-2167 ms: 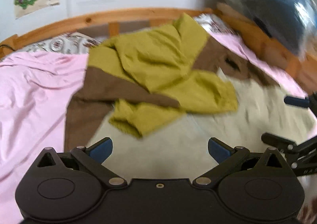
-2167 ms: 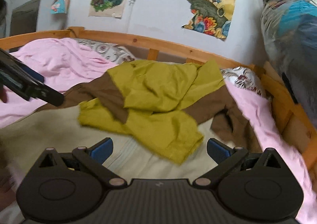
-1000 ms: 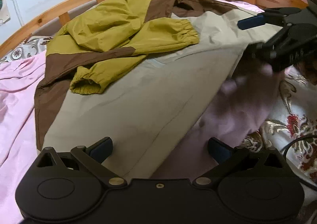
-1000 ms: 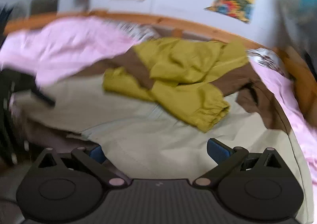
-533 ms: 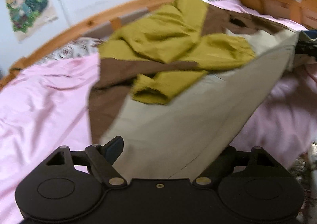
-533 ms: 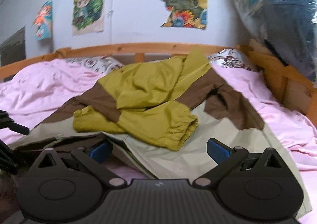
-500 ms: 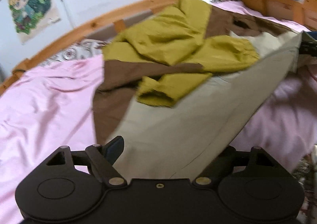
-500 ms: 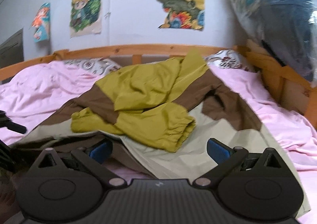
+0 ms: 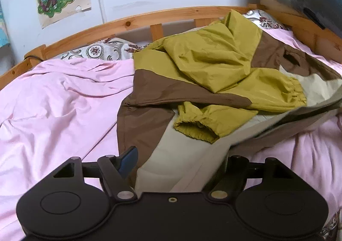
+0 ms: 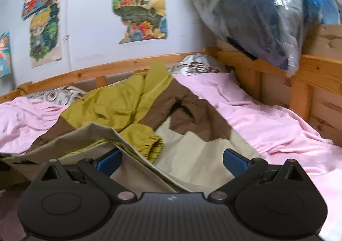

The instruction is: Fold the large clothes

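Observation:
A large jacket in olive-yellow, brown and beige point(image 9: 198, 83) lies spread on a pink-sheeted bed, both yellow sleeves folded over its middle. My left gripper point(image 9: 177, 162) has its jaws part closed around the beige hem point(image 9: 171, 164), which is lifted off the bed; its right finger is hidden by cloth. In the right wrist view the jacket point(image 10: 132, 104) fills the middle. My right gripper point(image 10: 171, 158) has its jaws wide apart, with the raised beige hem point(image 10: 136, 164) lying between them.
A wooden bed rail point(image 9: 149, 21) runs along the back wall with posters. Patterned pillows point(image 9: 102, 51) sit at the head. A plastic-wrapped bundle point(image 10: 260, 10) rests on the wooden side rail point(image 10: 299, 70) at right. Pink sheet point(image 10: 267, 121) lies on both sides of the jacket.
The left jaws have narrowed onto the beige hem and lifted it. The right gripper has swung right and the hem edge has risen up between its open jaws.

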Demonstrator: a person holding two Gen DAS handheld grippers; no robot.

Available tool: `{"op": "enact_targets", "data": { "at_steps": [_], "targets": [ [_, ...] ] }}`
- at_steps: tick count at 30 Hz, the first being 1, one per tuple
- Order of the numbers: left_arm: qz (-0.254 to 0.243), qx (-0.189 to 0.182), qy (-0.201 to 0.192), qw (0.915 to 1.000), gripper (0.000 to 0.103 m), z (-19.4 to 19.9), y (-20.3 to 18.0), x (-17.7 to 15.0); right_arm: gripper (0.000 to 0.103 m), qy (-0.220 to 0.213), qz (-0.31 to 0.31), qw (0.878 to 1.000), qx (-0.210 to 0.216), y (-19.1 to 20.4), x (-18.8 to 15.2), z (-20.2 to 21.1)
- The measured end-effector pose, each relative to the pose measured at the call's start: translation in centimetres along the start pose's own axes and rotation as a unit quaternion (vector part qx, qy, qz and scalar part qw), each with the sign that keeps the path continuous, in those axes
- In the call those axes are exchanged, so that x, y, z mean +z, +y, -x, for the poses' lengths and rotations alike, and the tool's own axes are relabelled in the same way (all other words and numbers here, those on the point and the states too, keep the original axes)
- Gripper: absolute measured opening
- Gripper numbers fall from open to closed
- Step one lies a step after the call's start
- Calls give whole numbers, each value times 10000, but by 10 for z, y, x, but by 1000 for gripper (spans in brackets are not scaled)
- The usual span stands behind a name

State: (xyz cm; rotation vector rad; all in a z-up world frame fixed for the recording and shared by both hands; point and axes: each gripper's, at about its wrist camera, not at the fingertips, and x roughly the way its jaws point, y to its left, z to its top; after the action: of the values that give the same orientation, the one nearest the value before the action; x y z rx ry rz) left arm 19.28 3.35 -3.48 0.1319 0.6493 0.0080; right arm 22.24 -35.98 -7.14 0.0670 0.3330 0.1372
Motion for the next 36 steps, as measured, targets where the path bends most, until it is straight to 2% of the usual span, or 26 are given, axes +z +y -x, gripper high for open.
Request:
{"op": "enact_targets", "data": {
  "at_steps": [4,8,11,12,13,14,15,16,18,19,20,23,26,29,36],
  "targets": [
    [63,15,6,10000,73,1,5,4,97,17,9,10000,6,-5,0,-5],
    [-80,87,53,9999,69,8,11,1,82,38,135,9999,88,-2,0,-4],
    [-118,70,194,9997,58,12,16,-7,76,88,297,9995,49,1,-3,0],
    [-99,11,228,9997,50,13,17,-10,76,128,343,9993,0,2,-4,1],
    [-80,-86,261,9996,37,14,18,-13,76,205,387,9990,-58,3,-7,3],
    [-93,-189,287,9994,30,15,17,-16,76,284,414,9987,-113,3,-8,3],
    [-141,-251,290,9992,17,17,15,-19,76,389,439,9981,-198,3,-10,4],
    [-258,-284,243,9990,9,20,10,-21,72,500,484,9972,-280,3,-12,3],
    [-594,-234,20,9980,5,29,0,-26,48,740,640,9941,-474,5,-14,1],
    [-752,-219,-101,9969,3,33,-4,-28,29,841,718,9926,-506,5,-15,-1],
    [-877,-212,-226,9957,2,39,-7,-30,16,876,733,9919,-560,5,-15,-1],
    [-917,-251,-468,9944,1,53,-6,-34,4,772,562,9936,-599,5,-12,7],
    [-471,-395,-708,9956,0,74,8,-36,2,497,615,9948,-637,10,-3,27],
    [-195,-396,-1089,9931,0,104,25,-37,2,300,863,9942,-563,23,3,61],
    [249,-578,-1270,9899,0,188,57,-43,2,-276,1518,9873,-377,57,28,160]
  ]
}}
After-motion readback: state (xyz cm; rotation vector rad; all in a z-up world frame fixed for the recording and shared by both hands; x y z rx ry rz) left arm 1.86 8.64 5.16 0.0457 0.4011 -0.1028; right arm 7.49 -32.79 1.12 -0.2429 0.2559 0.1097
